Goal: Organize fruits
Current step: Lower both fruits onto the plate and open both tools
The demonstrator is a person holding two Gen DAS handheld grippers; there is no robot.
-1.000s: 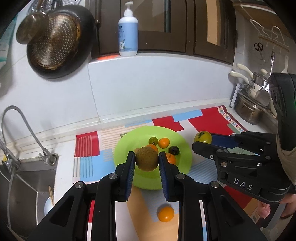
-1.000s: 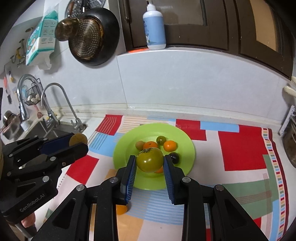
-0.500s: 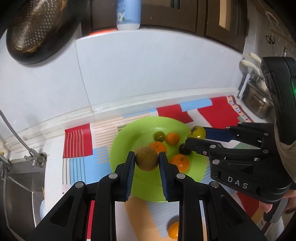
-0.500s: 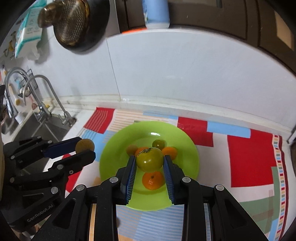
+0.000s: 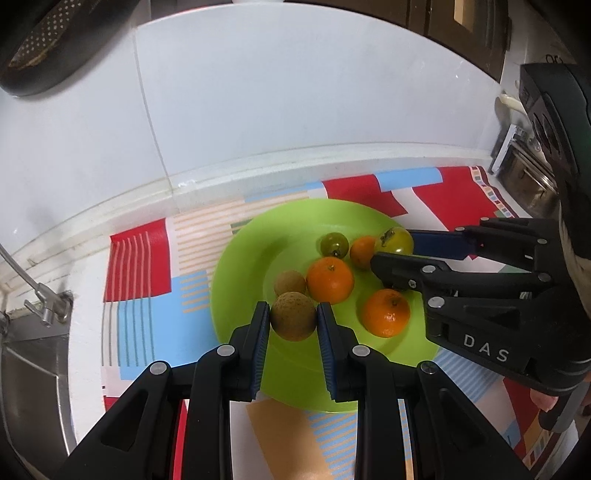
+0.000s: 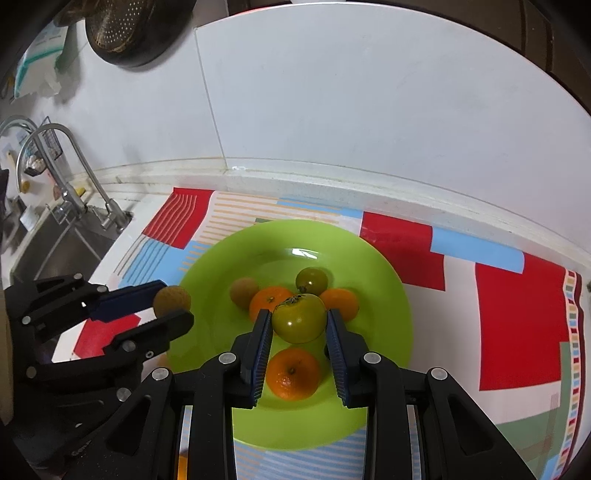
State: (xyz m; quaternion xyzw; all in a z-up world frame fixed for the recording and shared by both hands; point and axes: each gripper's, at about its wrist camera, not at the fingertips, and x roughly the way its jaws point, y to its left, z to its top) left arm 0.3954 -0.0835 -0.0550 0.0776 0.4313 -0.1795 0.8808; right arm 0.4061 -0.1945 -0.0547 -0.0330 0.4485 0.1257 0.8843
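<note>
A lime green plate (image 5: 240,280) (image 6: 376,266) lies on a patterned mat and holds several fruits: oranges (image 5: 330,278), a small brown fruit (image 5: 290,282) and a small green tomato (image 5: 334,244). My left gripper (image 5: 293,320) is shut on a round brown fruit (image 5: 293,320) over the plate's near left part; it also shows in the right wrist view (image 6: 171,301). My right gripper (image 6: 299,323) is shut on a green tomato (image 6: 299,323) above the plate's middle; it also shows in the left wrist view (image 5: 394,240).
A white tiled wall (image 6: 332,110) runs behind the counter. A sink with a tap (image 6: 66,177) lies at the left. A dark pan (image 6: 136,33) hangs on the wall. Metal kitchenware (image 5: 524,173) stands at the far right.
Both grippers have moved forward and down over the plate, each still holding its fruit. The plate looks larger and closer.
</note>
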